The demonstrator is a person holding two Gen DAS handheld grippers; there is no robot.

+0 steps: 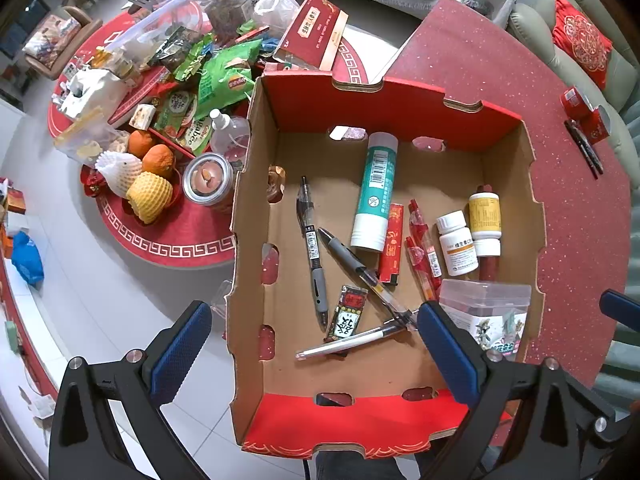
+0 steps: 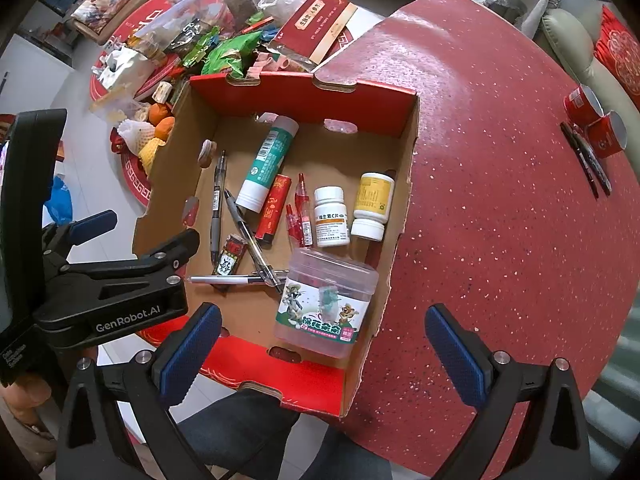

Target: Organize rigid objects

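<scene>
An open cardboard box (image 1: 256, 208) (image 2: 404, 184) with red ends sits on a red glitter mat. It holds a teal tube (image 1: 375, 192) (image 2: 267, 164), several pens (image 1: 314, 252) (image 2: 218, 208), a red lighter (image 1: 392, 244) (image 2: 274, 206), two white pill bottles (image 1: 458, 248) (image 2: 330, 216) and a clear plastic jar (image 1: 486, 312) (image 2: 326, 300). My left gripper (image 1: 314, 348) is open and empty above the box's near left corner; it also shows in the right wrist view (image 2: 136, 228). My right gripper (image 2: 322, 354) is open and empty above the box's near right corner.
Two red tape rolls (image 1: 588, 112) (image 2: 596, 120) and black pens (image 1: 586, 148) (image 2: 588, 164) lie on the red mat (image 1: 580, 216) (image 2: 500, 200) at far right. A pile of snack bags, jars and fruit (image 1: 160, 120) (image 2: 180, 52) covers the round table behind the box.
</scene>
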